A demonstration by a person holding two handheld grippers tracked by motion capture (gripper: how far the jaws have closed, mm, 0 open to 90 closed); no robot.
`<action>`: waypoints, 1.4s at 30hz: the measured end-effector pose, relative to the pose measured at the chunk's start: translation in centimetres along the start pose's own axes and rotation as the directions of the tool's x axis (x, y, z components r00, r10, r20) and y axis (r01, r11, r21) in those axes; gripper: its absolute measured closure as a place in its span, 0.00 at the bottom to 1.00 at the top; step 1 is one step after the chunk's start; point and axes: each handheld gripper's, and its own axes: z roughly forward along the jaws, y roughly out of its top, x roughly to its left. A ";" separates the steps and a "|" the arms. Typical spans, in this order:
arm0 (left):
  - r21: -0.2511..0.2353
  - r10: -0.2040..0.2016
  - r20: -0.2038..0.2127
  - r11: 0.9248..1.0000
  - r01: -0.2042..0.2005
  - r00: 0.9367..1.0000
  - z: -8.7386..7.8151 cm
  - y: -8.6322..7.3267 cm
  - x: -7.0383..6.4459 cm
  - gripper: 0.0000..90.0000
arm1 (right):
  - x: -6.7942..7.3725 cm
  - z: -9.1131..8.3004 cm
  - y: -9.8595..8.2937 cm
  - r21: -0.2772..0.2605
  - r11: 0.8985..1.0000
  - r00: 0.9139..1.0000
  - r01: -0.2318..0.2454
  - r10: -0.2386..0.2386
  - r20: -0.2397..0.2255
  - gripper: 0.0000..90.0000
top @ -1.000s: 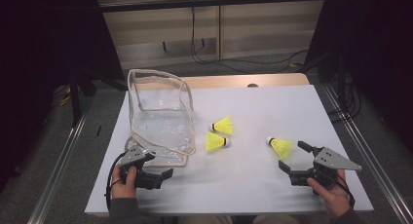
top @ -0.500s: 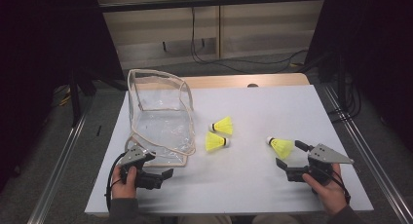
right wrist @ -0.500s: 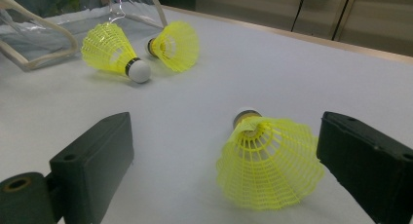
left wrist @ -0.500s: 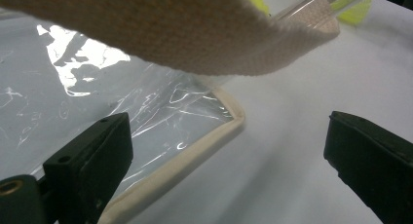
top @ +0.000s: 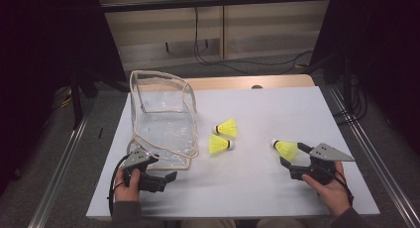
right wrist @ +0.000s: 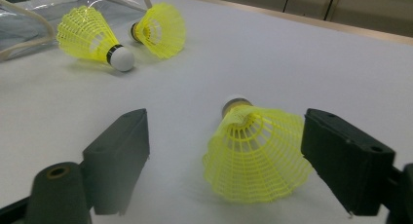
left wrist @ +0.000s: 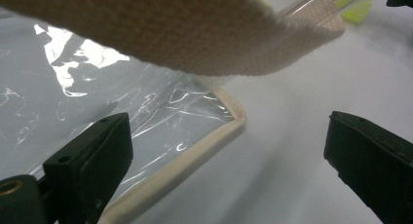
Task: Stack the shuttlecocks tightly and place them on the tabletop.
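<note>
Surface (top: 257, 188) white, plain, with a light wood strip showing at its far edge. Three shuttlecocks: all neon yellow mesh skirts. The one near the right edge (top: 285, 148) has a white cork tip with a dark band; the two mid-surface, (top: 227, 128) and (top: 219, 144), have white tips, a black band visible on the nearer one. Bag (top: 161, 121) near the left edge: clear shiny plastic, beige woven trim. Right gripper (top: 291, 154) and left gripper (top: 168, 181): black jaws, matte; grey plates on top.
</note>
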 end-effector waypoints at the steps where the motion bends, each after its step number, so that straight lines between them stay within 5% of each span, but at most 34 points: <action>1: 0.000 0.000 0.001 1.000 0.000 1.000 0.0 0.0 0.0 0.04 | 0.0 0.0 0.0 0.006 1.000 1.000 -0.005 0.005 -0.001 0.25; 9: -0.002 0.003 -0.006 1.000 -0.003 1.000 0.0 0.0 0.0 0.04 | -0.1 0.2 0.1 0.049 0.998 0.999 -0.032 0.032 -0.013 0.44; 28: 0.002 0.006 0.004 1.000 -0.006 1.000 0.2 0.0 -0.2 0.04 | -0.6 1.1 0.4 0.105 0.992 0.997 -0.064 0.068 -0.033 0.69; 42: 0.000 0.011 0.006 1.000 -0.011 1.000 0.4 0.0 -0.2 0.04 | -0.9 1.7 0.6 0.123 0.989 0.997 -0.076 0.078 -0.011 0.70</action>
